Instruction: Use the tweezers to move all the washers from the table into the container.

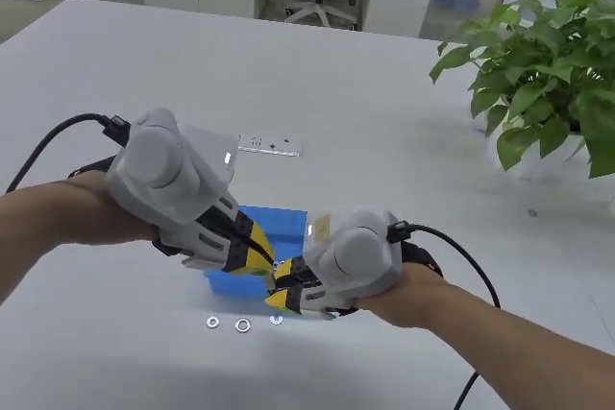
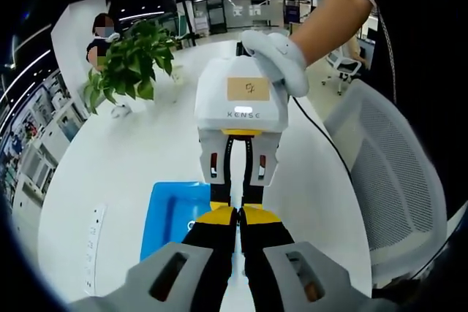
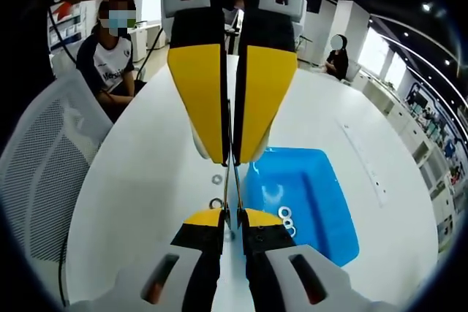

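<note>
Three washers lie in a row on the table, just in front of the blue container and below your two grippers. In the right gripper view, three more washers sit clustered inside the container, by the wall nearest the jaws, and two lie on the table just outside it.

Your grippers meet tip to tip over the container's front edge. Your right gripper has its jaws pressed almost together, pinching the tweezers. Your left gripper comes in from the far side, and its yellow jaws are drawn in around the same tweezers with only a slit between them. The tweezer tips point down at the table beside the container.
</note>
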The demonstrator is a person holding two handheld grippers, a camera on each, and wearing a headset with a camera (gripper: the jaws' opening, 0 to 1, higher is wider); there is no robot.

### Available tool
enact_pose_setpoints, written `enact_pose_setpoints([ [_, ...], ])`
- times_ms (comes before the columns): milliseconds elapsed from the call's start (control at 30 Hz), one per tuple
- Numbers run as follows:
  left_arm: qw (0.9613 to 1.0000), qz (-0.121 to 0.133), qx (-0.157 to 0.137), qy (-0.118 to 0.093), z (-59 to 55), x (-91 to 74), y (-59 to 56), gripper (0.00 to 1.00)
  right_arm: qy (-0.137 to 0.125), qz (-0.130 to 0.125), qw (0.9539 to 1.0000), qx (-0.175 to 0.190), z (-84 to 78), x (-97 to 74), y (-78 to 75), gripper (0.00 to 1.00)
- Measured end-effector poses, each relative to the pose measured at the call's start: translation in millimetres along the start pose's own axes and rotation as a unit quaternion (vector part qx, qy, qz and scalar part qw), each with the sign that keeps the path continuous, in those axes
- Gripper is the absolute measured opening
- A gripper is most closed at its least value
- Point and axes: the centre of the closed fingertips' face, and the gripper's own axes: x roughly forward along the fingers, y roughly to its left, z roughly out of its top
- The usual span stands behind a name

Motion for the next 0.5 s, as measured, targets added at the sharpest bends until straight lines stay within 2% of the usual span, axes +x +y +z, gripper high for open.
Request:
enact_pose_setpoints([
  [500, 0.9998, -0.016, -0.014, 0.004, -13.6, 16.1, -2.5, 0.06, -0.002, 0.011, 0.9998, 0.017, -16.1, 13.2, 7.1, 0.11],
])
